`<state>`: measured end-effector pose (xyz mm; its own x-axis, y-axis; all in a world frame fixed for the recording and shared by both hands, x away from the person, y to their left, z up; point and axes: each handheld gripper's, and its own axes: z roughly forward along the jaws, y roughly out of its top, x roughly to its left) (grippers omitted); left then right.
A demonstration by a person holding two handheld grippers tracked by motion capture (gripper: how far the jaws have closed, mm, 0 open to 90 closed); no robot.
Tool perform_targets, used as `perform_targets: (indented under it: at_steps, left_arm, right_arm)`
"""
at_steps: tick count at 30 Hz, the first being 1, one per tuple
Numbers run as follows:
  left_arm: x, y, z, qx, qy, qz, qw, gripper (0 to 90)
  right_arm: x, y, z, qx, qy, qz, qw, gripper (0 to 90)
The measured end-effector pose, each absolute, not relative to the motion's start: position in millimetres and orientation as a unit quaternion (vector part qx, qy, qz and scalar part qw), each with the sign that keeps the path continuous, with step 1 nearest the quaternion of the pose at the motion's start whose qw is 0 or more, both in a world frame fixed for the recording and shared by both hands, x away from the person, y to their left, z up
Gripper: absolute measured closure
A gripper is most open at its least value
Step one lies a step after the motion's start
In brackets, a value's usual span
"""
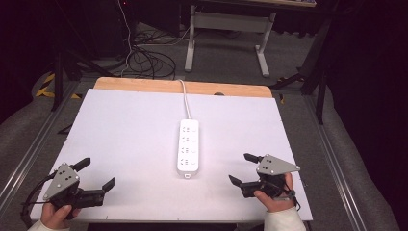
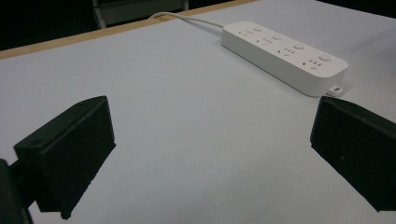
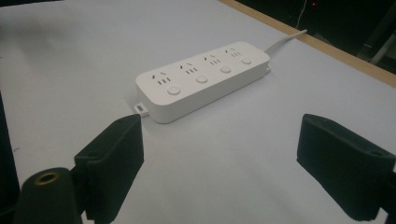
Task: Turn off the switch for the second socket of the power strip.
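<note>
The white power strip [image 1: 188,147] lies flat near the middle of the white table top [image 1: 130,134], its cord [image 1: 184,98] running off its far end towards the wooden edge of the table. Your left gripper [image 1: 98,173] sits well to the left of the strip, near the table's front edge, with its jaws spread wide and nothing between them. Your right gripper [image 1: 240,168] is on the other side of the strip, closer to it but still apart, pointing towards its near end; its jaws also stand wide apart and empty.
</note>
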<state>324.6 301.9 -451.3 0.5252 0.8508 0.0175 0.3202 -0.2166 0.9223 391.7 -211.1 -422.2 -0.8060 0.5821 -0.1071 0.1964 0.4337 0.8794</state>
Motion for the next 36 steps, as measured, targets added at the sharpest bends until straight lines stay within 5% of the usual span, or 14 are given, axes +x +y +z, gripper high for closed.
perform_targets:
  at_steps: [28,32,35,36]
  left_arm:
    - [324.1,303.1,-452.9,0.728,0.411,0.278,0.473,0.5]
    - [322.0,304.4,-453.2,0.724,0.415,0.282,0.473,0.5]
    - [319.7,305.7,-453.1,0.725,0.416,0.283,0.469,0.5]
    - [319.0,306.4,-453.0,0.725,0.417,0.285,0.468,0.5]
  right_arm:
    - [434.0,-157.8,-395.7,0.198,0.842,0.465,0.188,15.6]
    - [438.2,-152.3,-395.5,0.189,0.847,0.463,0.178,34.1]
    - [441.0,-148.6,-393.6,0.191,0.846,0.462,0.184,36.9]
    - [445.3,-144.8,-391.7,0.191,0.848,0.462,0.178,45.9]
